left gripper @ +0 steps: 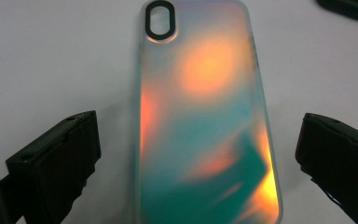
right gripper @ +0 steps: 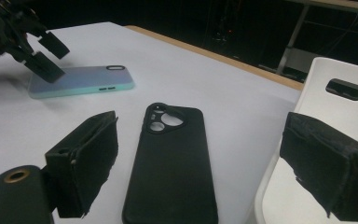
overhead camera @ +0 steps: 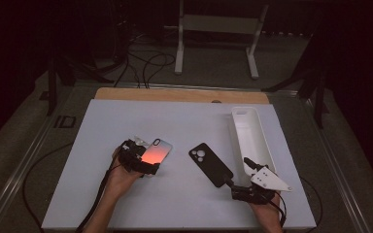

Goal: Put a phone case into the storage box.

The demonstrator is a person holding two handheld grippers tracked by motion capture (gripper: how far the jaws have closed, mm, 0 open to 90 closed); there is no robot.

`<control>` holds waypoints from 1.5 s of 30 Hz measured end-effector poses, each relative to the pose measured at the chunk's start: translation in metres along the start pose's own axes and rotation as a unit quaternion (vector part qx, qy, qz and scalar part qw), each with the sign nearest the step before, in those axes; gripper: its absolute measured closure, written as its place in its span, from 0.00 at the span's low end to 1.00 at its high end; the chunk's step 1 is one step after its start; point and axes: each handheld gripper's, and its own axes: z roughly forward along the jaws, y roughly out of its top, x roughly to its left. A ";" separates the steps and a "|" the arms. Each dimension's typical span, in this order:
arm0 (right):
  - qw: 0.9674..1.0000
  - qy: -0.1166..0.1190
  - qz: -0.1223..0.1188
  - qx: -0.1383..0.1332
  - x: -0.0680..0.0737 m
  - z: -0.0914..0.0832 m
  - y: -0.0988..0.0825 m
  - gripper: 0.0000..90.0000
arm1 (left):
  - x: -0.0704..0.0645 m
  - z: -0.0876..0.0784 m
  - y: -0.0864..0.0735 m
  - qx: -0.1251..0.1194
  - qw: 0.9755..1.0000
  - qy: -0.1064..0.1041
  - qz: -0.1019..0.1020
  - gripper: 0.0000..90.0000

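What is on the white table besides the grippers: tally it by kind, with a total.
Phone cases: 2, an iridescent phone case between the open left gripper jaws and a black phone case between the open right gripper jaws
White trays: 1, the long white tray at the right
Total: 3

On the table (overhead camera: 184, 204), two phone cases are lying side by side, apart: the left case (overhead camera: 156, 152) is sitting between the spread jaws of the left gripper (overhead camera: 143, 162), the right case (overhead camera: 210, 164) just ahead of the right gripper (overhead camera: 238, 187). A tray (overhead camera: 252, 141) is lying right of the right case.
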 end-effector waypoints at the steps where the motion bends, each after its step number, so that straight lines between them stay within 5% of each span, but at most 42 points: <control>1: 1.000 0.001 0.000 -0.001 0.000 0.000 0.000 0.12 | -0.001 0.002 0.000 0.003 1.000 -0.001 -0.001 0.02; 20: 1.000 -0.001 -0.004 0.002 0.001 0.001 0.000 0.12 | -0.010 0.013 -0.001 0.040 0.999 0.020 0.006 0.06; 27: 1.000 -0.005 -0.008 0.006 0.002 0.001 0.000 0.12 | -0.010 0.010 -0.003 0.032 0.999 0.018 0.010 0.16; 45: 1.000 -0.007 -0.007 0.005 0.002 0.001 0.000 0.14 | -0.009 0.010 -0.003 0.028 0.999 0.020 -0.001 0.19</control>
